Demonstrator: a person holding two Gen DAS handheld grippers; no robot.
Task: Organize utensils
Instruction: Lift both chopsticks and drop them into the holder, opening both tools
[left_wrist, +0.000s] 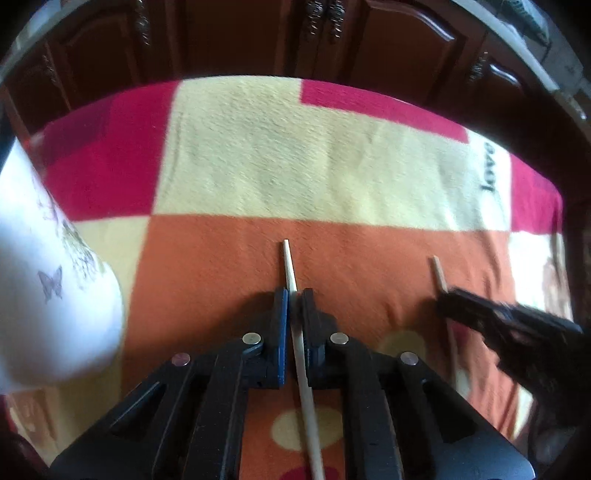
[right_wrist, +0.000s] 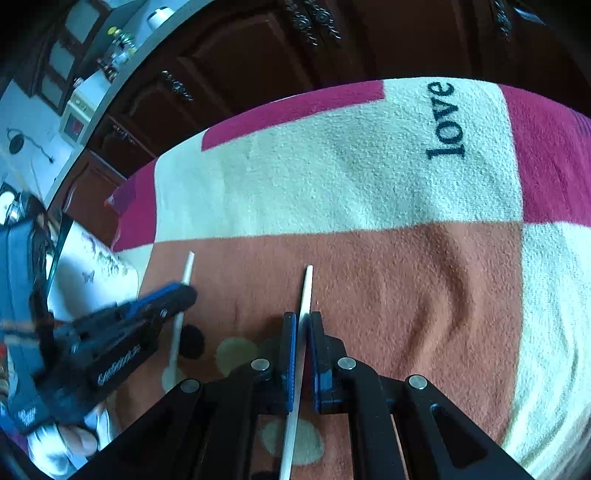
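Pinching one chopstick each, left tool (left_wrist: 294, 295) and right tool (right_wrist: 303, 317) are seen above a blanket (right_wrist: 332, 177).
Light, stiff, slippery left chopstick (left_wrist: 289, 264) and right chopstick (right_wrist: 306, 284) are judged best gripped mid-shaft.

Table, covered by a fleece blanket (left_wrist: 280, 155) in cream, magenta and orange blocks, with "love" (right_wrist: 445, 120) printed in black on a cream block and cream and dark dots near the front edge. On the orange block: two pale chopsticks, left chopstick (left_wrist: 289, 264) and right chopstick (right_wrist: 307, 286), roughly parallel, apart. At the left edge: white cup (left_wrist: 48, 295) with butterfly print.
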